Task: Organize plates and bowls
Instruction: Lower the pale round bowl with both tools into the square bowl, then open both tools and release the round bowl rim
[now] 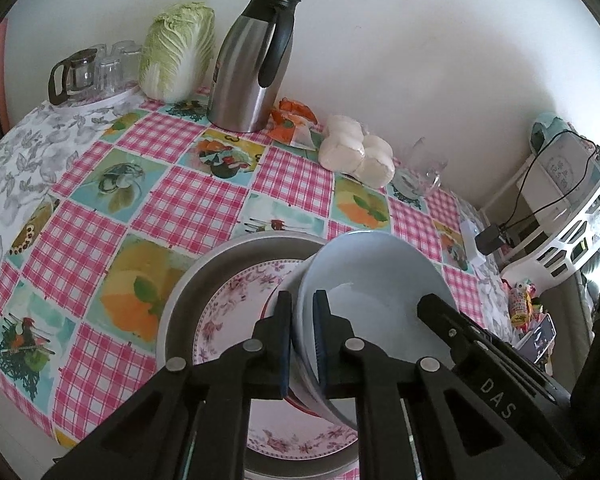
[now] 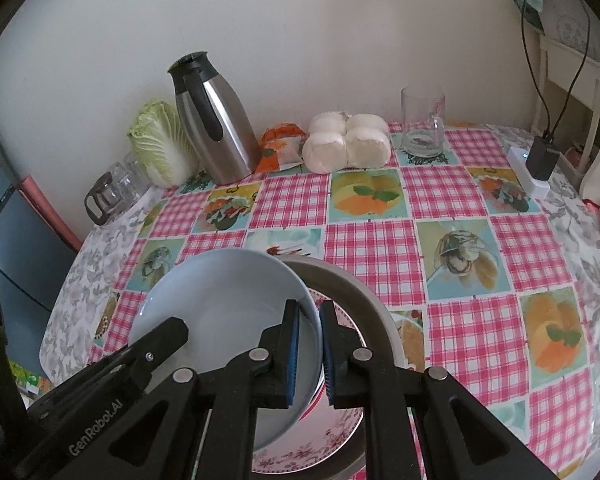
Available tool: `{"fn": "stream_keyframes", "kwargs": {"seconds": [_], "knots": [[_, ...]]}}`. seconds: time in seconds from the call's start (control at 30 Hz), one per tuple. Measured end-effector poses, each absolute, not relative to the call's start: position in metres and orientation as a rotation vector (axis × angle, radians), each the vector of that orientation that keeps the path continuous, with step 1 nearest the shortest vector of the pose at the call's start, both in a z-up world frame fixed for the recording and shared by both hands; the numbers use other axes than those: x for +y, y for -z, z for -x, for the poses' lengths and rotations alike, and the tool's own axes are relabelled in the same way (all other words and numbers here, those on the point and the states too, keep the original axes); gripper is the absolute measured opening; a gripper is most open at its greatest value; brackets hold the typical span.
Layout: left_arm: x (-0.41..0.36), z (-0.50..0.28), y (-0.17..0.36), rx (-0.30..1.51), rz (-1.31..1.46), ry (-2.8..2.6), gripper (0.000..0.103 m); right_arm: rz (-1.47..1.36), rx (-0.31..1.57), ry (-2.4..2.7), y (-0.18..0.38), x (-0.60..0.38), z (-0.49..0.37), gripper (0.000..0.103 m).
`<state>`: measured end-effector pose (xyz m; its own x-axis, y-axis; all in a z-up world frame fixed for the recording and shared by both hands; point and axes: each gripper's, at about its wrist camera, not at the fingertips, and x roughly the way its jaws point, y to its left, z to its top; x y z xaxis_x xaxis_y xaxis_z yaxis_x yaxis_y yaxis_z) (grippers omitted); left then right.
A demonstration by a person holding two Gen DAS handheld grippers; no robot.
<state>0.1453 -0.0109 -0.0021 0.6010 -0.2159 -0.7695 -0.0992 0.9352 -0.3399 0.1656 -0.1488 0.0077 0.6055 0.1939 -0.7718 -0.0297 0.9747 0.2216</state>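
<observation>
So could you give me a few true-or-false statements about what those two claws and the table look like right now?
1. Both claws grip the same pale blue bowl. True: the left claw pinches one side of the rim, the right claw the other.
2. The bowl is full of soup. False: it looks empty.
3. A flowered plate lies in a grey tray under the bowl. True.
4. The steel jug lies on its side. False: it stands upright near the wall.
5. The cabbage sits inside the tray. False: it stands at the table's far edge, beside the jug.
</observation>
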Motion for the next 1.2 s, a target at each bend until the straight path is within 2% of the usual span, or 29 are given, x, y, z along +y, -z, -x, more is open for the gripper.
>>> {"fn": "stream_keyframes", "kwargs": {"seconds": [0.47, 0.53, 0.57, 0.6, 0.63, 0.67, 0.7, 0.77, 0.8, 0.93, 1.0, 1.07, 1.13, 1.2], "knots": [[0.002, -0.137, -0.014, 0.870, 0.400, 0.089, 0.019, -0.182, 0.870, -0.110, -0.020, -0.155, -0.158, 0.013], [0.002, -0.133, -0.018, 0.859, 0.398, 0.100, 0.029, -0.180, 0.861, -0.109, -0.023, -0.156, -0.156, 0.013], [0.004, -0.129, -0.020, 0.848, 0.397, 0.101, 0.046, -0.181, 0.854, -0.108, -0.026, -0.157, -0.153, 0.013], [0.006, -0.127, -0.022, 0.840, 0.394, 0.092, 0.060, -0.181, 0.849, -0.106, -0.028, -0.157, -0.151, 0.020], [0.009, -0.123, -0.024, 0.827, 0.387, 0.072, 0.063, -0.183, 0.843, -0.103, -0.030, -0.158, -0.148, 0.027], [0.012, -0.119, -0.026, 0.821, 0.380, 0.051, 0.065, -0.186, 0.838, -0.097, -0.032, -0.160, -0.144, 0.043], [0.015, -0.117, -0.026, 0.821, 0.374, 0.038, 0.069, -0.190, 0.830, -0.089, -0.034, -0.161, -0.140, 0.052], [0.021, -0.109, -0.026, 0.820, 0.355, 0.009, 0.079, -0.191, 0.818, -0.079, -0.037, -0.164, -0.131, 0.055], [0.024, -0.106, -0.025, 0.818, 0.349, -0.003, 0.081, -0.187, 0.814, -0.077, -0.038, -0.165, -0.126, 0.060], [0.035, -0.090, -0.016, 0.831, 0.320, -0.030, 0.082, -0.169, 0.808, -0.060, -0.033, -0.169, -0.103, 0.070], [0.037, -0.080, -0.011, 0.838, 0.293, -0.038, 0.092, -0.154, 0.813, -0.051, -0.026, -0.170, -0.091, 0.073], [0.036, -0.071, -0.005, 0.857, 0.248, -0.050, 0.097, -0.147, 0.819, -0.050, -0.019, -0.171, -0.080, 0.078], [0.036, -0.063, 0.000, 0.878, 0.213, -0.058, 0.098, -0.150, 0.835, -0.050, -0.012, -0.173, -0.072, 0.090], [0.037, -0.054, 0.006, 0.899, 0.183, -0.068, 0.098, -0.147, 0.850, -0.047, -0.005, -0.173, -0.063, 0.091]]}}
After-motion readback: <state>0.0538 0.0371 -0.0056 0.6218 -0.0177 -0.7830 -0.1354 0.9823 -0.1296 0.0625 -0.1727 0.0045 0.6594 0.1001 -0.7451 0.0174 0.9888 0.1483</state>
